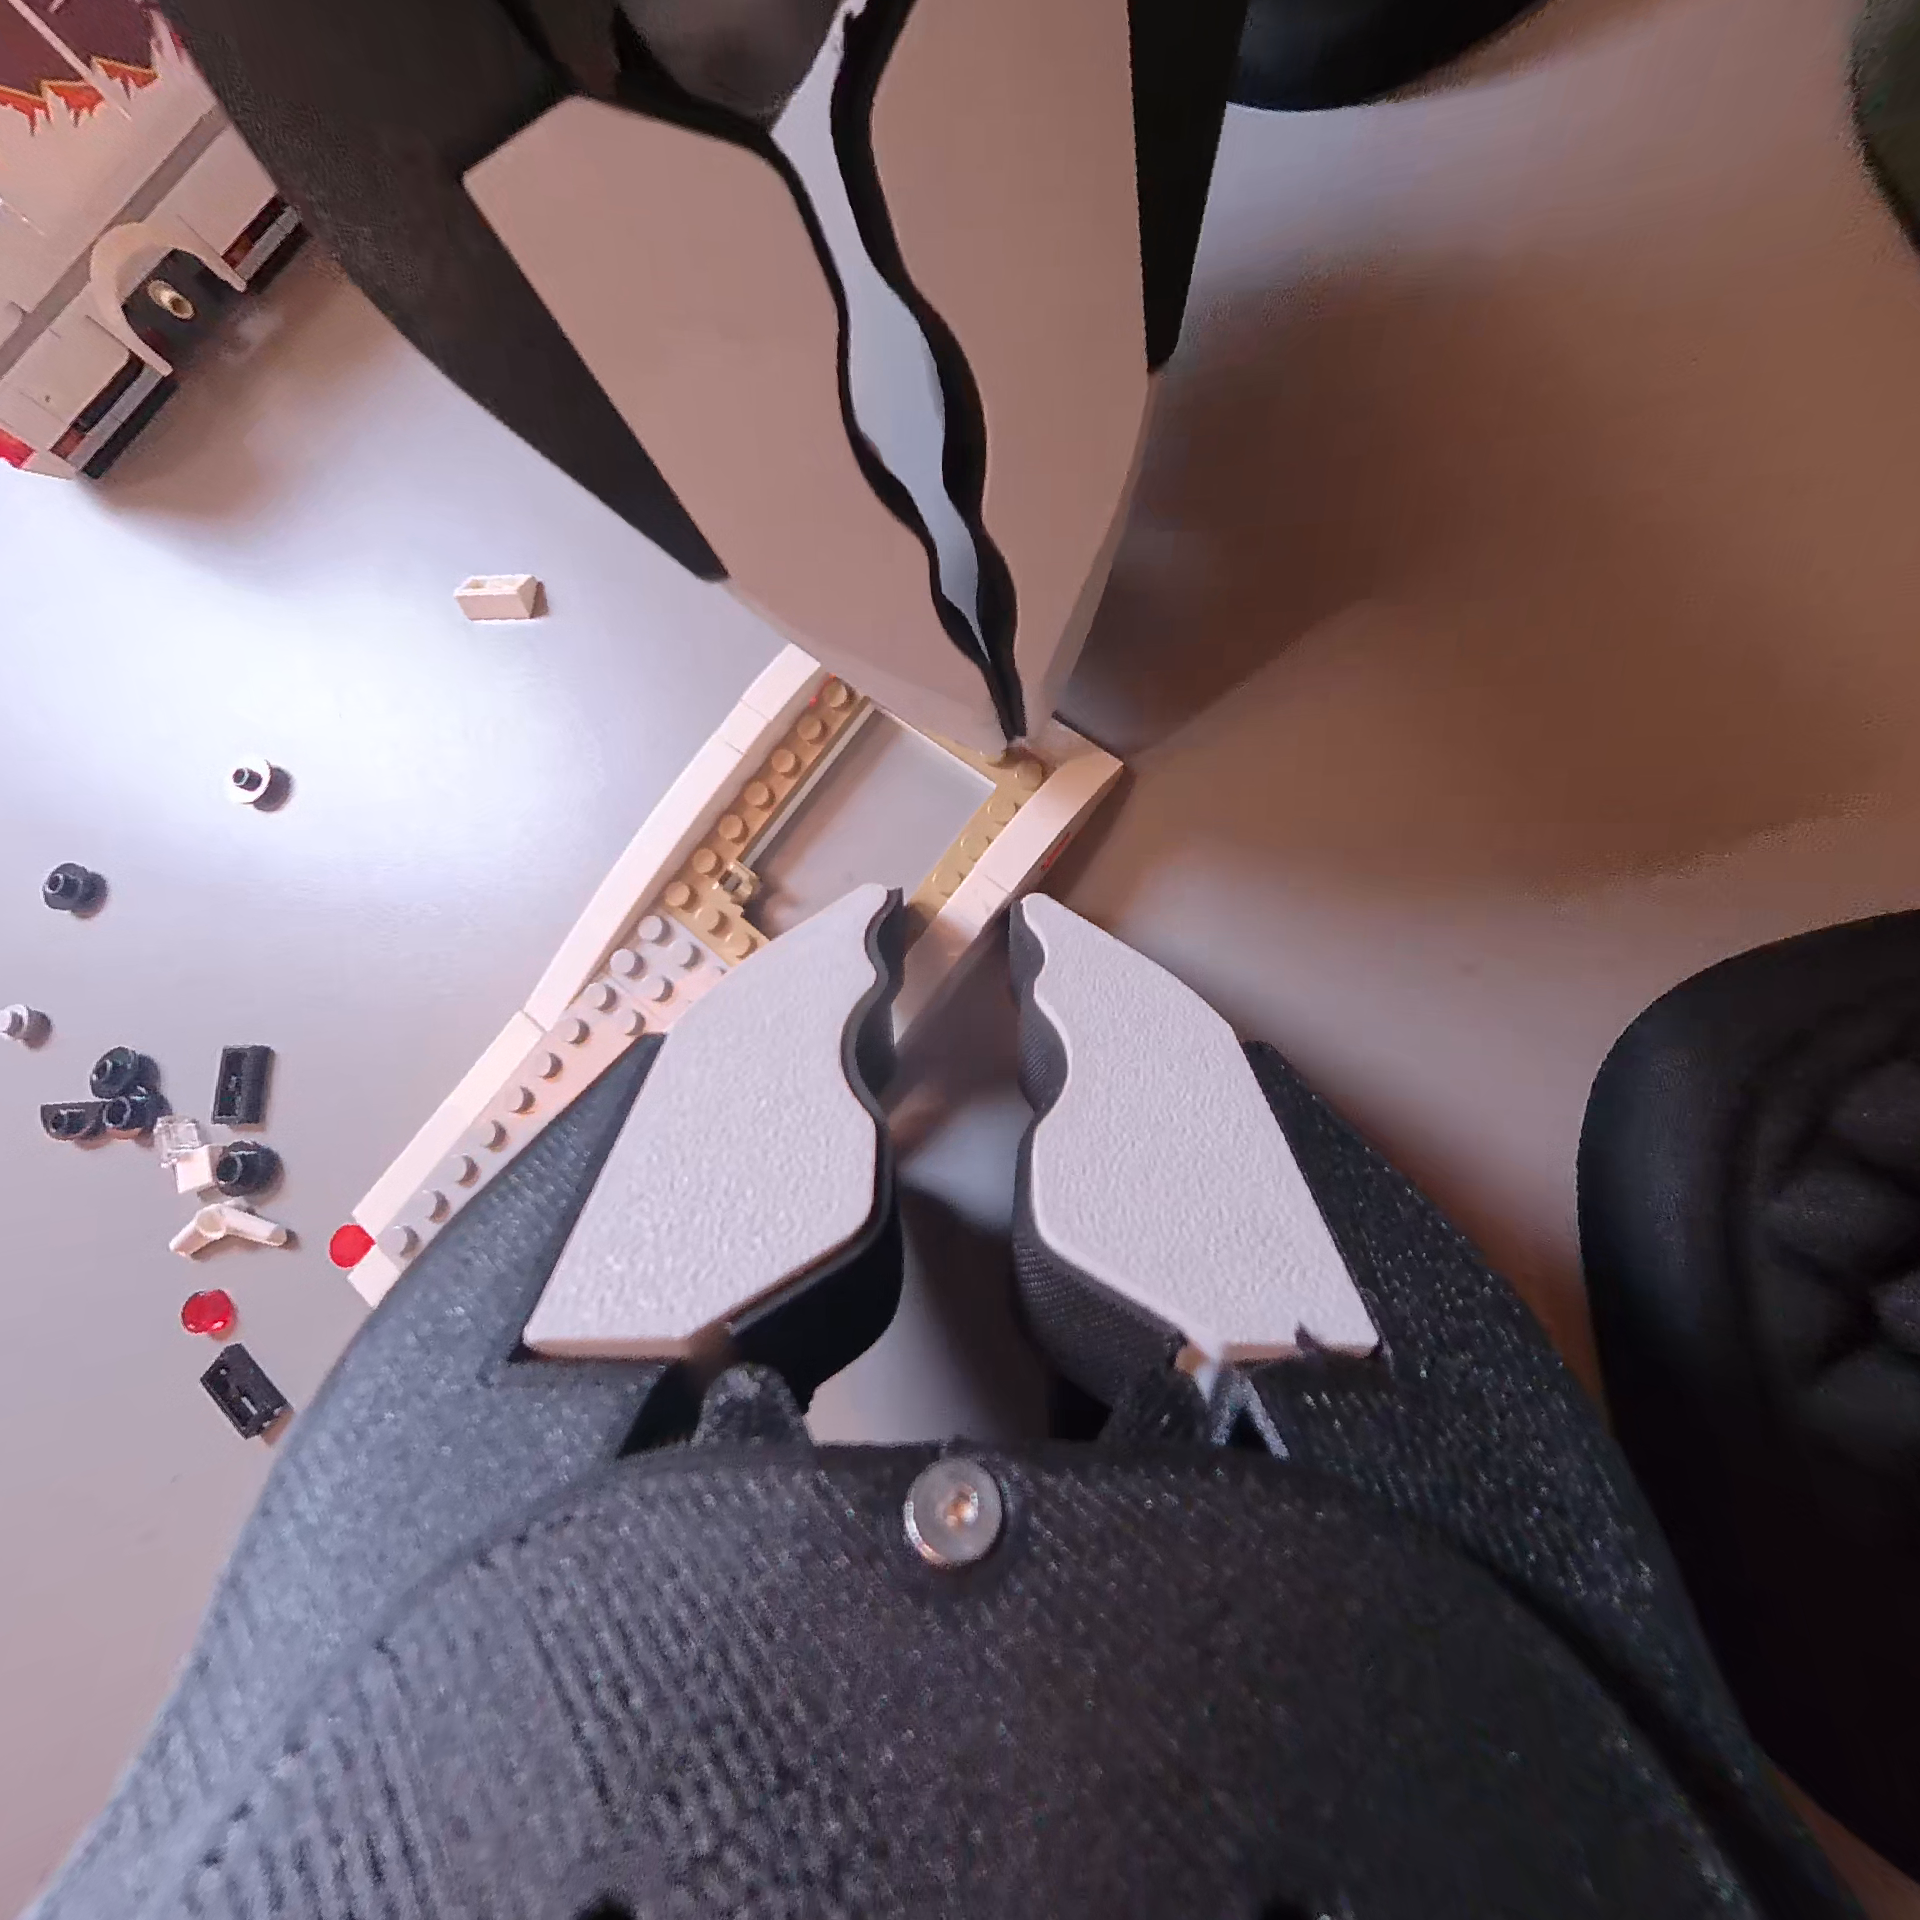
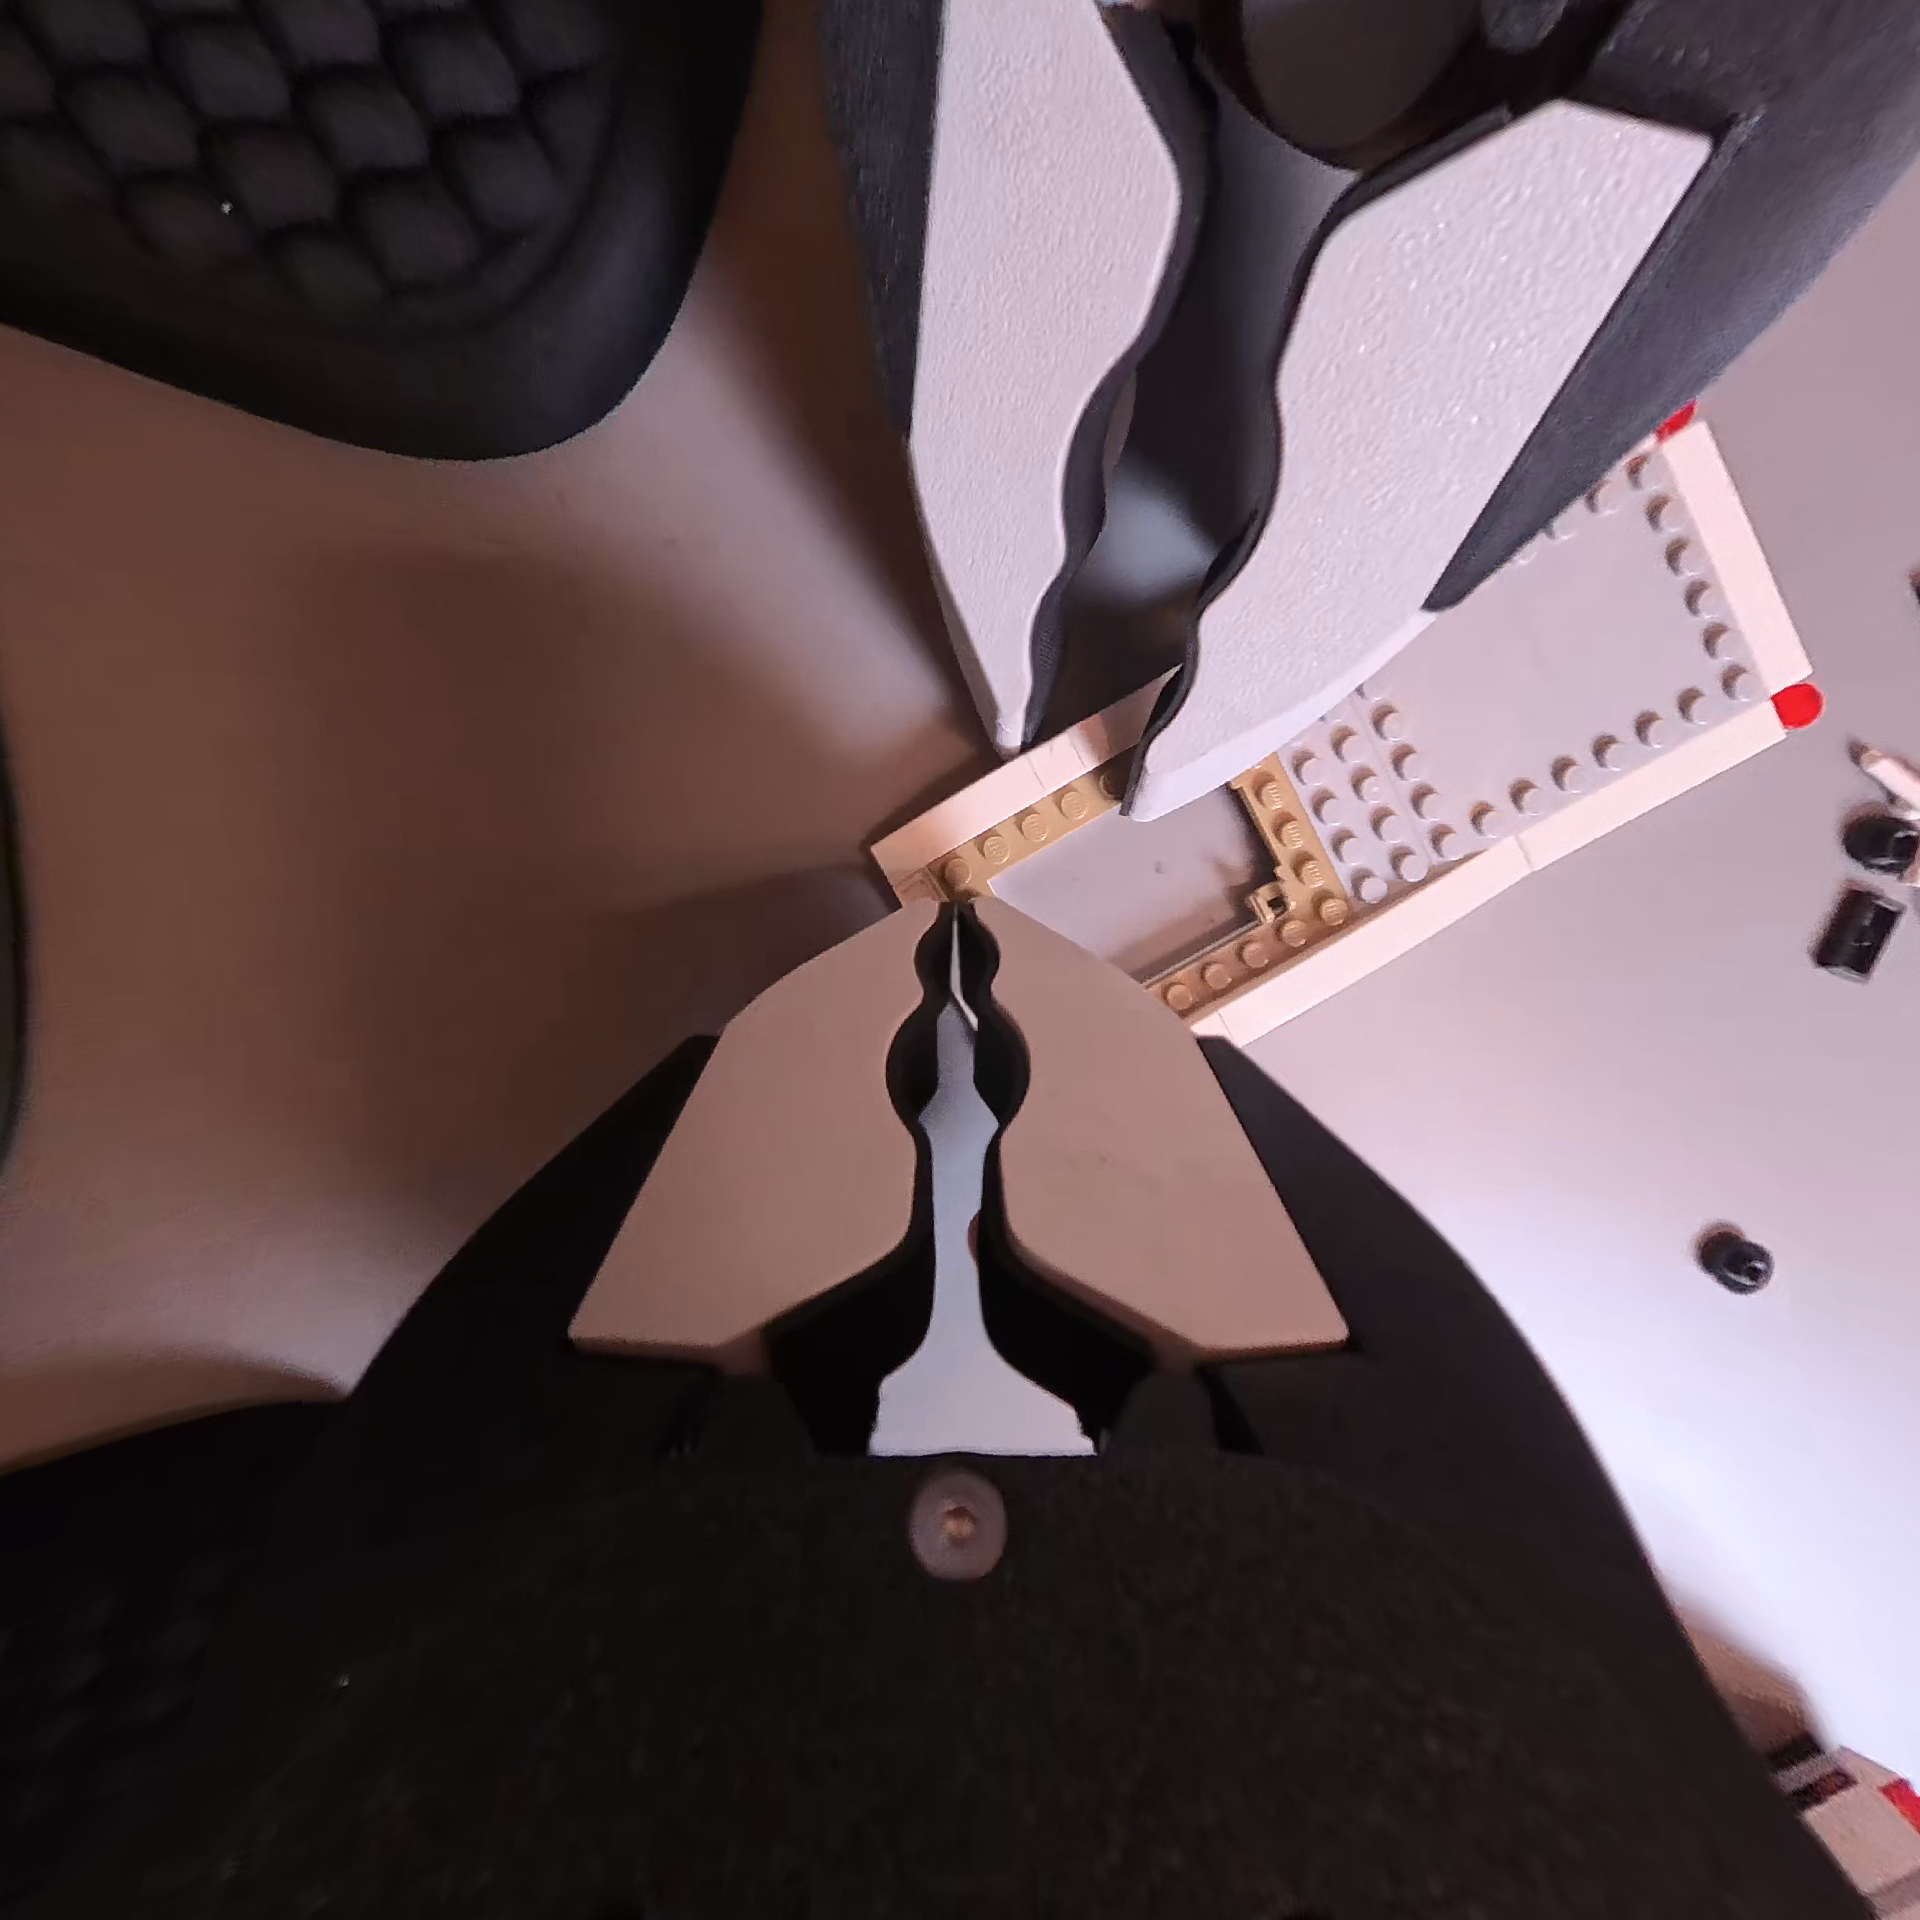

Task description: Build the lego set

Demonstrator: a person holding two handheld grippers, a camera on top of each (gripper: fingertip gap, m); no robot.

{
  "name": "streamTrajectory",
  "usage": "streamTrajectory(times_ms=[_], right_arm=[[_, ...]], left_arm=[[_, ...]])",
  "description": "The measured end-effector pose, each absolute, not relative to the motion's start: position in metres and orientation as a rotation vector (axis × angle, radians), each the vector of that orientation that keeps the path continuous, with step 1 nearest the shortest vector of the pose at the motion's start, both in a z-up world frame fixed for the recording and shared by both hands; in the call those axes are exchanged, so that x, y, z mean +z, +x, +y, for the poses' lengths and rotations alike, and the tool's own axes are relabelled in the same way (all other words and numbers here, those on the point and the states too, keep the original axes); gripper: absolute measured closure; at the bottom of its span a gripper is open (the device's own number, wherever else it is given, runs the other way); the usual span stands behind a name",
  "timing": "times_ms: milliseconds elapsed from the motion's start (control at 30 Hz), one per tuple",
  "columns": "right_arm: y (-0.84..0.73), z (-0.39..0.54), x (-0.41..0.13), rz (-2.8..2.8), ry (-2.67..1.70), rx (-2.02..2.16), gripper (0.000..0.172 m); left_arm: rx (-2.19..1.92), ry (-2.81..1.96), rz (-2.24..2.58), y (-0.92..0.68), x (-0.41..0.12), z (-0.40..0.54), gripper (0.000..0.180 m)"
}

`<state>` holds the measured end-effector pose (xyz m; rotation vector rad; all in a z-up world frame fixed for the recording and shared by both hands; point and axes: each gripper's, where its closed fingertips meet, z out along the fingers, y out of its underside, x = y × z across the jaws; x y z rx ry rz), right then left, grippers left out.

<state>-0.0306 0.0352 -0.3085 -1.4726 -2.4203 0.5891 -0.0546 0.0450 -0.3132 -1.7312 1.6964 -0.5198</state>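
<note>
A brick build lies on the grey table, with white side walls, a tan studded frame and grey studded plates. It also shows in the right wrist view. My left gripper is shut on the build's white side wall, one pad on each face; the right wrist view shows this gripper astride the wall. My right gripper is shut on a thin white piece. Its tips rest at the corner of the tan frame. The left wrist view shows the right gripper at that corner.
Loose small pieces lie left of the build: black round ones, a red stud and a small tan brick. Another white build stands at the far left. A black mesh seat is close by. My left and right fingertips are right by each other.
</note>
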Motion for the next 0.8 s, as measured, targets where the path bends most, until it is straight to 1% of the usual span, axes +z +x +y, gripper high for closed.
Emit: streamTrajectory(times_ms=[100,233,333,467,800], right_arm=[[-0.0288,0.0375,-0.3017,-2.419,-1.429,0.607,0.165],[-0.0262,0.0415,-0.3067,-2.469,-1.377,0.536,0.163],[-0.0246,0.0434,-0.3104,-2.504,-1.354,0.489,0.169],[-0.0236,0.0433,-0.3109,-2.535,-1.328,0.423,0.169],[-0.0244,0.0417,-0.3107,-2.604,-1.039,0.065,0.172]], left_arm=[[-0.511,-1.731,1.699,-0.0546,-0.3132,0.045,0.161],[-0.504,-1.732,1.702,-0.0546,-0.3132,0.0451,0.161],[-0.503,-1.733,1.702,-0.0546,-0.3132,0.0452,0.161],[-0.503,-1.734,1.701,-0.0547,-0.3133,0.0452,0.161],[-0.505,-1.742,1.697,-0.0547,-0.3134,0.0451,0.161]])
